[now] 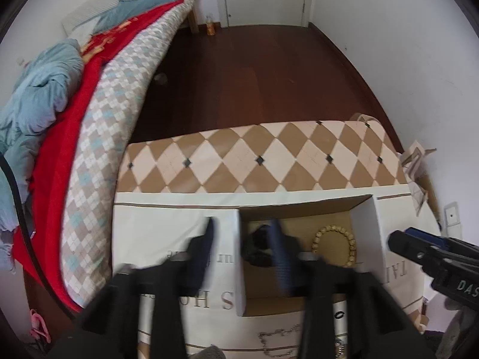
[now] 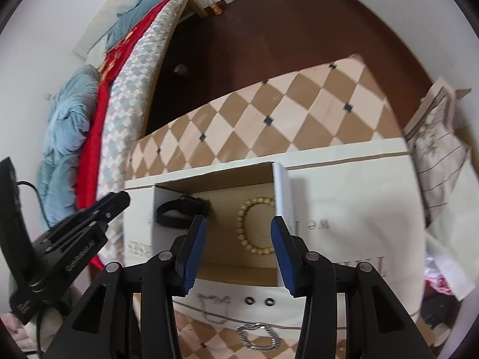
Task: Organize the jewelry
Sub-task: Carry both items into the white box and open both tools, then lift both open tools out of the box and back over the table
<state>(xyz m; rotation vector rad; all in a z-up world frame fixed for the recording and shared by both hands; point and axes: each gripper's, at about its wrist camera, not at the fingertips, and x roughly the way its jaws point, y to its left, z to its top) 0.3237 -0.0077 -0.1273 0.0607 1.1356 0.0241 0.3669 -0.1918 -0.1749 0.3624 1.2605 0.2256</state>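
An open cardboard box [image 2: 281, 209] [image 1: 236, 257] stands on a table. Inside lie a cream bead bracelet [image 2: 248, 236] [image 1: 335, 245] and a black band [image 2: 176, 211] [image 1: 257, 246]. My right gripper [image 2: 238, 234] is open and empty, hovering over the box above the bead bracelet. My left gripper [image 1: 244, 239] is open, blurred, astride the box's left wall; it shows at the left in the right wrist view [image 2: 119, 200]. In front of the box lie a thin chain [image 2: 215, 308], two small dark rings [image 2: 259, 301] and a silver link bracelet [image 2: 259, 336].
The table carries a white cloth [image 2: 353, 227] over a brown-and-cream diamond cover [image 2: 269, 113]. A bed with red and blue bedding [image 1: 60, 125] stands to the left. Dark wood floor [image 1: 254, 74] lies beyond. Cardboard and paper clutter [image 2: 437, 149] sit at the right.
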